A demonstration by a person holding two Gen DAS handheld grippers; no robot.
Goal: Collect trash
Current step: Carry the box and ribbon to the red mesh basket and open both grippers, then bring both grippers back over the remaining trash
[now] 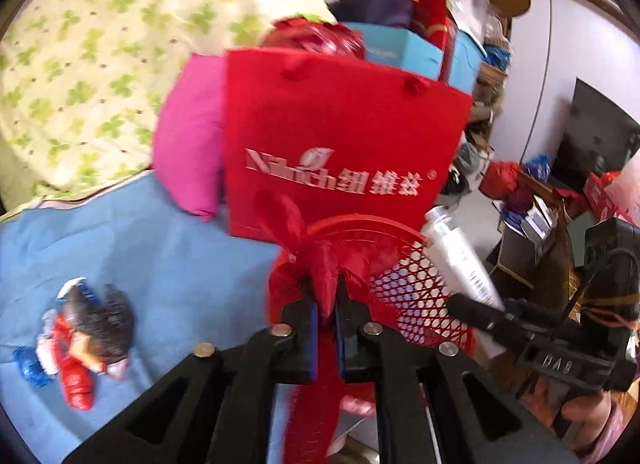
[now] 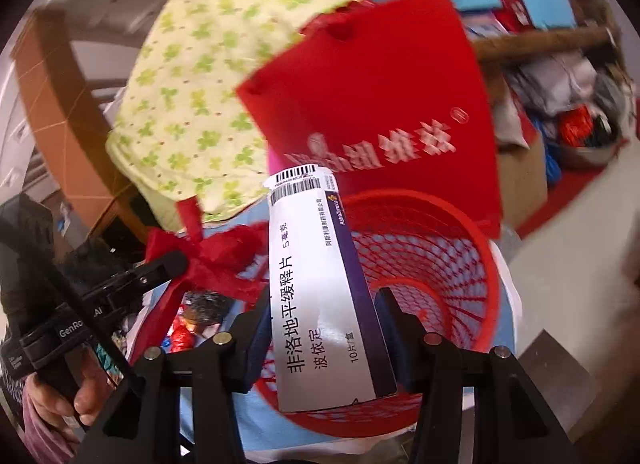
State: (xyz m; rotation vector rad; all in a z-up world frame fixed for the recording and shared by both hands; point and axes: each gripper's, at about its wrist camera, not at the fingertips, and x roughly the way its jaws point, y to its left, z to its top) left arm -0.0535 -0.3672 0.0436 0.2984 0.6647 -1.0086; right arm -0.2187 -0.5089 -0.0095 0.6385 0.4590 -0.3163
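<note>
Your left claw point(image 1: 328, 304) pinches the red paper gift bag's ribbon handle point(image 1: 320, 280); your right claw point(image 2: 320, 324) brackets a white cardboard medicine box point(image 2: 320, 296) above the red mesh plastic basket point(image 2: 452, 264). Crumpled wrappers point(image 1: 80, 344) left of your left claw remain uncollected.

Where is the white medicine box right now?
In the right wrist view, the white medicine box sits between the right gripper fingers, over the red mesh basket, below the red paper bag.

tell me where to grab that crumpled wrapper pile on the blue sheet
Take the crumpled wrapper pile across its narrow red twisted end, coming straight down from above: it lies flat on the blue sheet with open space around it, and that end is thin enough for the fingers to close over.
</note>
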